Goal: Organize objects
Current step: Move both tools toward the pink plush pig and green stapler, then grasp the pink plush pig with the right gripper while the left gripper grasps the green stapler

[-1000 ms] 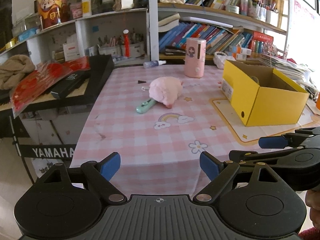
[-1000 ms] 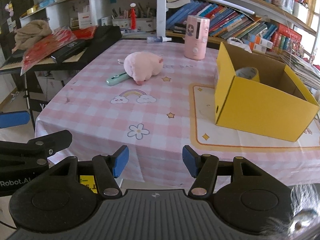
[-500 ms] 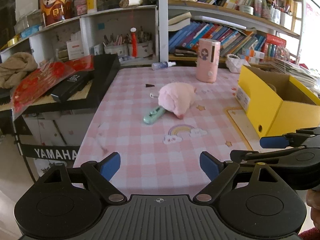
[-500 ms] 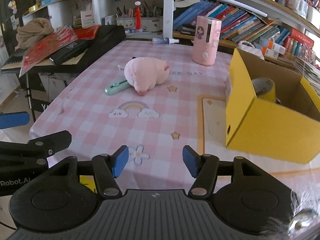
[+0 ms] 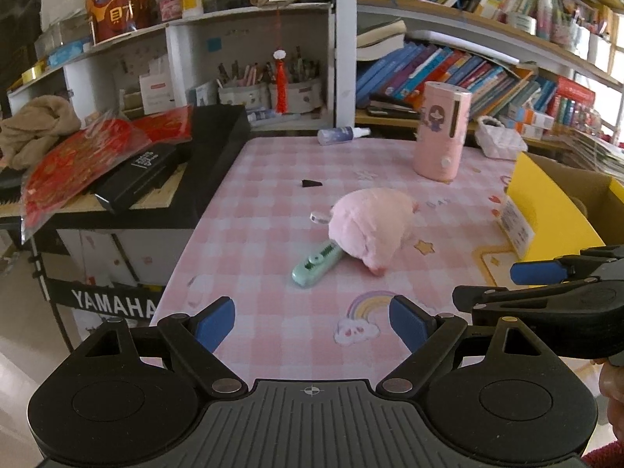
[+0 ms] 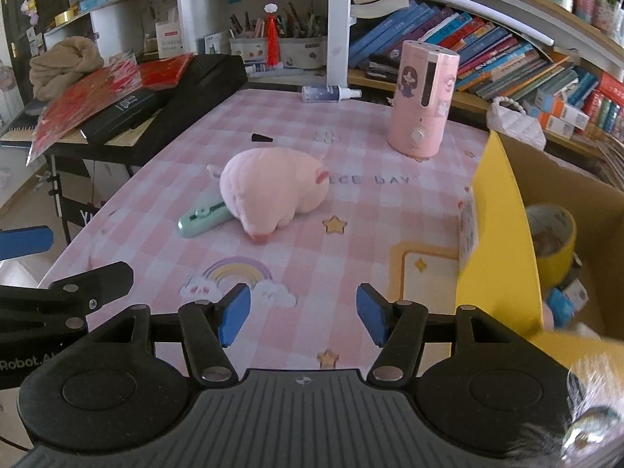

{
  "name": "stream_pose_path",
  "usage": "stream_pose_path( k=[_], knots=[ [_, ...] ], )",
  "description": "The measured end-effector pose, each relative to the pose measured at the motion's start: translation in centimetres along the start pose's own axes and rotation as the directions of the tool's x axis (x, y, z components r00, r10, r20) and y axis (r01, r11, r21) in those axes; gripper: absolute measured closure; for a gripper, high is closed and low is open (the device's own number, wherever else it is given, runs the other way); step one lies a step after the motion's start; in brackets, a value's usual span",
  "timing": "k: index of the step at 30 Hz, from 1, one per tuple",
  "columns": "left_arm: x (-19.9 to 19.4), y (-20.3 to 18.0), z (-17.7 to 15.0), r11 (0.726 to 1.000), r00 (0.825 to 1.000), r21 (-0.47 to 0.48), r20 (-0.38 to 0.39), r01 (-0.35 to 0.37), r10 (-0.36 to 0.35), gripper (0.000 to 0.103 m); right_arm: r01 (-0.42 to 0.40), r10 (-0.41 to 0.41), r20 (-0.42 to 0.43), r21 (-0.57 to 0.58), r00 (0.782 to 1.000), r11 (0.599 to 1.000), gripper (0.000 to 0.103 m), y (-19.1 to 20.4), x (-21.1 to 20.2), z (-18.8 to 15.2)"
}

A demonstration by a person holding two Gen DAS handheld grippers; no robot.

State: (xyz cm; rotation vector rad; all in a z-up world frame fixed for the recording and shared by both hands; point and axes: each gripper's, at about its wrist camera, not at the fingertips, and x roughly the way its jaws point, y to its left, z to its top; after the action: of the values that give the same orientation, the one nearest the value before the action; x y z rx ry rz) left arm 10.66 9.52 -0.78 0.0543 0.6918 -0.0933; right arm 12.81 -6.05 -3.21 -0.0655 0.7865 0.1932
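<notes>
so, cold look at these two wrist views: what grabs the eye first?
The pink plush toy in the middle of the pink checked tablecloth, with a mint-green tool half tucked under it. Next, the bright yellow box at the right edge, a tape roll inside. Both grippers, left gripper and right gripper, are open and empty over the table's near edge.

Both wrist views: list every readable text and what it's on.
"YAMAHA": white letters on the black keyboard stand panel.
"Robot.A", cut off: on the left tool's body.
"ECE DAY", start hidden by the pink plush: printed on the checked tablecloth.
Unreadable: book spines, yellow box's label, lettering on the black case.
</notes>
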Motion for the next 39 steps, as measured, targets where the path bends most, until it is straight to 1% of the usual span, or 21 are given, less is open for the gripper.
stream_pose_path(
  k=[8,11,15,17,19,20,22,24,26,28,30,31,33,35,37,39],
  knots=[
    [3.1,0.4,1.7,0.999,0.999,-0.033,-0.034,-0.041,0.04,0.015,-0.04,0.04,-0.016,-0.006,0.999,0.999,0.044,-1.3,3.4,2.7],
    [4.3,0.6,2.2,0.998,0.997,-0.044,-0.049,-0.055,0.052,0.016,-0.056,0.056,-0.017,0.003,0.998,0.998,0.041,-1.7,4.6,3.8],
    [6.1,0.9,2.7,0.997,0.995,-0.047,-0.072,-0.069,0.066,0.017,-0.085,0.085,-0.017,0.016,0.996,0.996,0.022,-2.1,6.2,5.4],
    [6.9,0.9,2.8,0.996,0.993,-0.045,-0.092,-0.072,0.068,0.02,-0.103,0.103,-0.019,0.017,0.995,0.995,0.019,-2.2,7.1,6.1],
    [7.5,0.9,2.8,0.996,0.992,-0.043,-0.107,-0.072,0.068,0.02,-0.118,0.119,-0.031,0.02,0.992,0.993,0.012,-2.2,8.1,6.7],
    [7.7,0.8,2.8,0.997,0.991,-0.041,-0.114,-0.072,0.067,0.02,-0.125,0.126,-0.037,0.027,0.991,0.992,0.011,-2.1,8.6,7.0],
    [8.2,0.8,2.9,0.997,0.99,-0.035,-0.124,-0.071,0.066,0.02,-0.143,0.146,-0.056,0.053,0.988,0.988,0.003,-2.1,9.7,7.7],
    [8.8,0.6,3.0,0.997,0.989,-0.027,-0.134,-0.07,0.066,0.02,-0.177,0.182,-0.066,0.083,0.981,0.981,0.0,-2.1,11.0,8.3],
    [9.4,0.5,3.2,0.997,0.988,-0.014,-0.139,-0.069,0.067,0.02,-0.208,0.216,-0.085,0.094,0.973,0.974,0.0,-1.9,12.0,8.7],
    [9.8,0.4,3.4,0.998,0.987,-0.005,-0.143,-0.07,0.068,0.021,-0.215,0.225,-0.114,0.094,0.968,0.972,0.0,-1.5,13.3,9.1],
    [10.4,0.4,3.5,0.998,0.987,0.0,-0.148,-0.067,0.067,0.023,-0.228,0.239,-0.127,0.099,0.963,0.969,0.0,-1.3,14.4,9.4],
    [10.7,0.4,3.6,0.998,0.986,0.001,-0.151,-0.065,0.065,0.027,-0.23,0.243,-0.135,0.104,0.961,0.968,0.0,-1.1,14.9,9.5],
    [11.4,0.3,3.7,0.998,0.985,0.005,-0.161,-0.059,0.059,0.03,-0.244,0.259,-0.136,0.116,0.956,0.963,0.0,-1.2,15.6,9.7],
    [12.1,0.2,3.7,0.999,0.984,0.011,-0.169,-0.05,0.051,0.036,-0.264,0.28,-0.127,0.131,0.952,0.956,0.004,-1.6,15.9,9.8],
    [12.7,0.0,3.9,0.999,0.983,0.02,-0.176,-0.039,0.042,0.039,-0.275,0.293,-0.108,0.159,0.95,0.948,0.013,-2.3,15.8,10.1],
    [13.4,-0.3,4.0,0.999,0.984,0.033,-0.178,-0.024,0.029,0.043,-0.267,0.286,-0.084,0.186,0.955,0.946,0.017,-3.2,15.4,10.4]
  ],
)
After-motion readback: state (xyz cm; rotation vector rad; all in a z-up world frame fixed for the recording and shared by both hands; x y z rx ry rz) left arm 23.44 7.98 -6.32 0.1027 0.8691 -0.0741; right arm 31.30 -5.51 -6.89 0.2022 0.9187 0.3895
